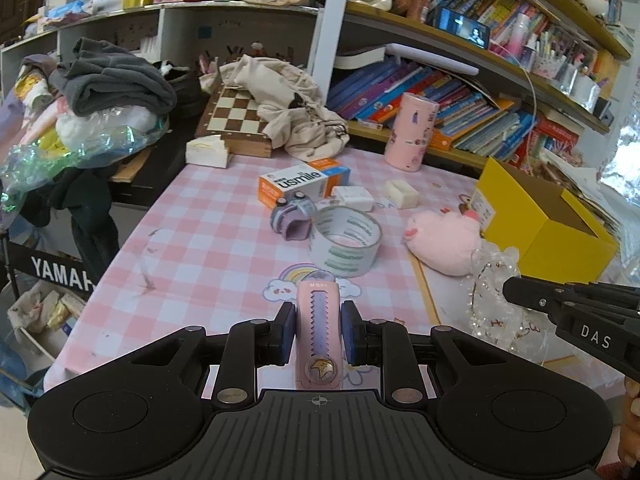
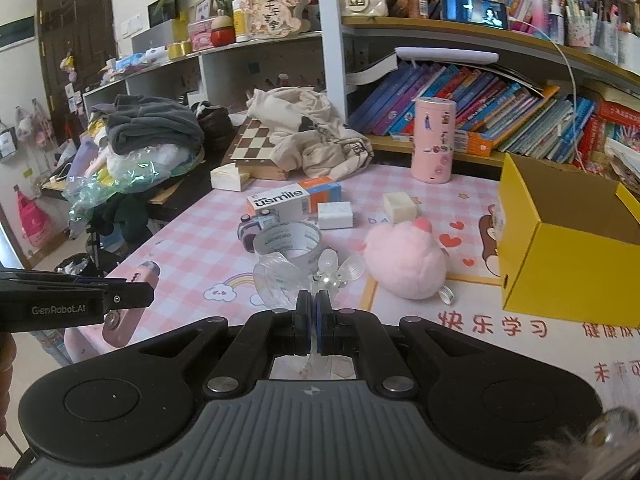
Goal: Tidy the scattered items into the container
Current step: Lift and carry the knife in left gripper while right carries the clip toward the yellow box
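My left gripper (image 1: 318,322) is shut on a pink utility knife (image 1: 319,328), held above the near edge of the pink checked table (image 1: 200,216); the knife also shows in the right wrist view (image 2: 128,312). My right gripper (image 2: 314,312) is shut on a clear plastic crystal ornament (image 2: 332,274), also seen in the left wrist view (image 1: 494,300). The open yellow box (image 2: 568,248) stands at the right. A tape roll (image 1: 346,242), a purple toy (image 1: 292,216), a usmile box (image 1: 304,182), two white blocks (image 1: 401,193) and a pink plush (image 1: 444,240) lie on the table.
A tall pink cylinder (image 2: 434,140) stands at the back near the bookshelf (image 2: 480,112). A chessboard (image 1: 236,116) under crumpled cloth (image 1: 288,104) sits at the back left. A pile of clothes and plastic (image 1: 100,100) lies left of the table.
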Available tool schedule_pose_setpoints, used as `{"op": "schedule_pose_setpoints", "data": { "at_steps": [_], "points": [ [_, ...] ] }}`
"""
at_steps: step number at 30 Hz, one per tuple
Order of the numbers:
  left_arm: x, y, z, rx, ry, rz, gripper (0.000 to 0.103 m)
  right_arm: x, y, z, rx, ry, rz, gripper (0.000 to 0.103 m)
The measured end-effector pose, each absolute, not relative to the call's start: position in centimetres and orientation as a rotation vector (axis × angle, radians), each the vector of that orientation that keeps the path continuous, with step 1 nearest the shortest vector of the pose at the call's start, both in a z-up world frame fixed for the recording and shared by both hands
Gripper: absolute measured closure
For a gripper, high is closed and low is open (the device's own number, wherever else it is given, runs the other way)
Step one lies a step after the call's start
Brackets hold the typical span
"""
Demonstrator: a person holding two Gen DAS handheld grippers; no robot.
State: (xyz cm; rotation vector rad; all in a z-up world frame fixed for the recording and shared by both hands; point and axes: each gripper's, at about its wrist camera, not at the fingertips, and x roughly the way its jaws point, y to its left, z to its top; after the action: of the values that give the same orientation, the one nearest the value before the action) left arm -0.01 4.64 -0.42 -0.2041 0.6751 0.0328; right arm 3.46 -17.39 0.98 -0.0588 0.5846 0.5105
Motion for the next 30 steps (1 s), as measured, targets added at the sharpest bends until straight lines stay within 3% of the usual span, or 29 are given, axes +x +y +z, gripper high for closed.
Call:
{"op": "schedule_pose_setpoints", "data": {
  "at_steps": [30],
  "points": [
    [1.1, 2.0, -0.9, -0.186, 0.693, -0.102, 0.08, 1.8, -20.7, 0.7, -0.033, 0.597, 0.376, 0.1]
  ]
}}
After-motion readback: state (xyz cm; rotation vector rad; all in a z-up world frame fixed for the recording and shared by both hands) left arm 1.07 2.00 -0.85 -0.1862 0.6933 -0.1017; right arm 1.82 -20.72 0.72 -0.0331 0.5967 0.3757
